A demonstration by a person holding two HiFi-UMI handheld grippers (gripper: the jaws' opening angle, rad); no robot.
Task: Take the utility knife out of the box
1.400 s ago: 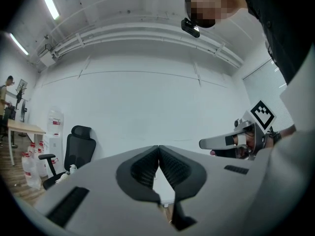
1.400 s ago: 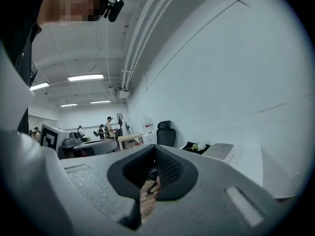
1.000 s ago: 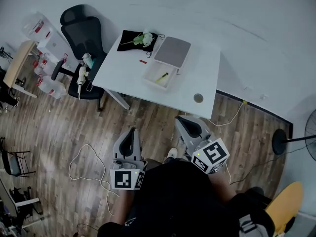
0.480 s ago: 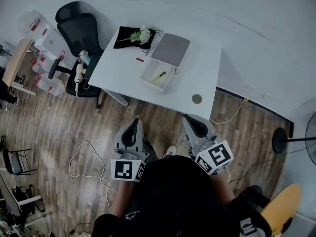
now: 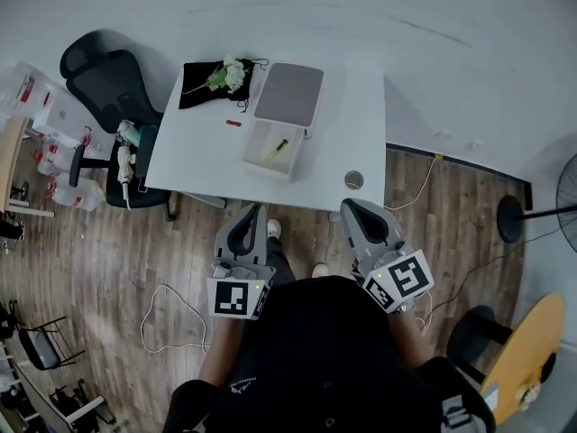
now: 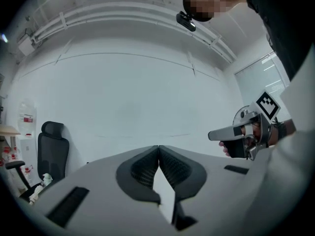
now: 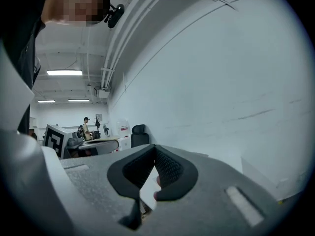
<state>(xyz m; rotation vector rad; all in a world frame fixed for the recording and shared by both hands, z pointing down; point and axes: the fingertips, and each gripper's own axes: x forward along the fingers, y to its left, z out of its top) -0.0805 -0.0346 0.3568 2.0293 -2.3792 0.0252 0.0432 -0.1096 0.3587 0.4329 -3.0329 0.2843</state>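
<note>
On the white table [image 5: 343,133] stands a clear open box [image 5: 256,154] with a yellow utility knife [image 5: 276,150] lying in it. A grey lid [image 5: 288,94] lies just behind the box. My left gripper [image 5: 250,213] and right gripper [image 5: 352,207] are held level in front of the table's near edge, well short of the box. Both are shut with nothing between the jaws, as the left gripper view [image 6: 158,146] and the right gripper view [image 7: 154,146] show. The box is hidden in both gripper views.
A black cloth with white flowers [image 5: 215,79], a small red item [image 5: 233,123] and a round disc [image 5: 353,179] lie on the table. A black office chair [image 5: 104,75] stands at its left. A white cable [image 5: 171,318] lies on the wood floor, and a fan base [image 5: 509,215] stands at right.
Both grippers have moved forward from over the floor up to the table's near edge. The table now sits nearer and further left in the head view. Jaws stay closed.
</note>
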